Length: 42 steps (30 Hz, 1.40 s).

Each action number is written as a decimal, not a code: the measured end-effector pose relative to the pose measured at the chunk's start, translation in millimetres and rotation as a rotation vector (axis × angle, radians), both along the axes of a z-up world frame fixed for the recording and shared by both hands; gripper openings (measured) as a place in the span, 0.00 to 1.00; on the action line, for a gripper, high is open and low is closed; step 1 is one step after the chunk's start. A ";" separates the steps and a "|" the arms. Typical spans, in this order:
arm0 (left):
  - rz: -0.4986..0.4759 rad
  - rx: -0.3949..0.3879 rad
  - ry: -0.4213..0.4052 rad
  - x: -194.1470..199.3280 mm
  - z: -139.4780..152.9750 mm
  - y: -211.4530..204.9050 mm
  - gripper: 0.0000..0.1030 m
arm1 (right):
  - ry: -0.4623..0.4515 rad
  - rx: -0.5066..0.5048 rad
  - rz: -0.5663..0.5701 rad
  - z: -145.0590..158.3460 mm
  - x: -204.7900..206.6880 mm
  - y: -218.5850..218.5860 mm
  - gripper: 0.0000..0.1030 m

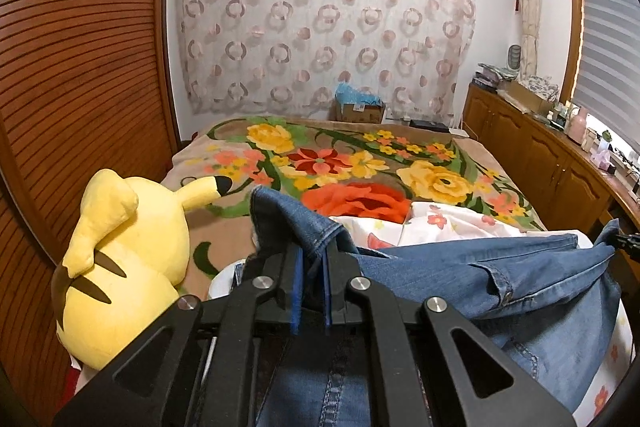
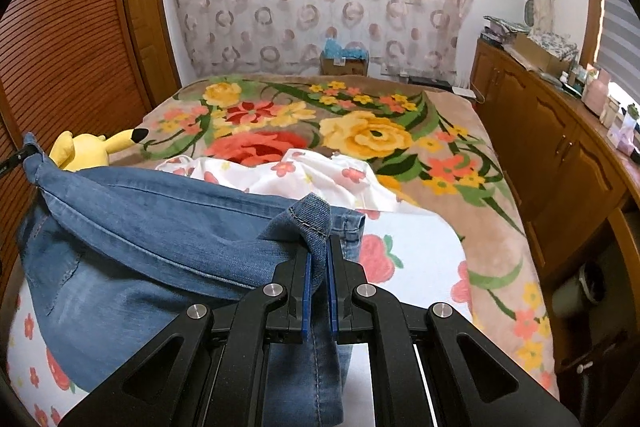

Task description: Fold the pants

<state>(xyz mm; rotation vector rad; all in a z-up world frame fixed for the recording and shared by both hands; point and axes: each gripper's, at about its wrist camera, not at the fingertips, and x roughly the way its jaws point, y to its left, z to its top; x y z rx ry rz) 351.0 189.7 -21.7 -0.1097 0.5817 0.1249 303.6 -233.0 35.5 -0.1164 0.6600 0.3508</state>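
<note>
1. My left claw [image 1: 312, 267] is pinched tight on a bunched edge of the jeans [image 1: 500, 279], the denim folding up and over between the blue pads.
2. My right claw [image 2: 319, 267] is pressed together on another hemmed edge of the same jeans [image 2: 140, 227]; I can see the stitched cuff curling over the pad tips.
3. The jeans hang slung between the two claws, just above the white flowered sheet [image 2: 408, 247] that lies on the floral blanket [image 2: 460, 131] of the bed.
4. The held edge runs side to side from one claw to the other, while the rest of the denim sags back toward me beneath both claws.
5. Each claw sits at one end of that span, so neither is nearer; I judge the fold needs both carried forward together, over the sheet.
6. The yellow plush toy [image 1: 128, 267] sits close beside my left claw, a snag risk there.
</note>
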 end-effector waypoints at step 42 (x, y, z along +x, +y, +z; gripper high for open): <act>-0.184 -0.061 0.140 -91.6 -50.8 -73.7 0.78 | 0.153 0.024 0.008 -34.5 -27.6 -44.3 0.39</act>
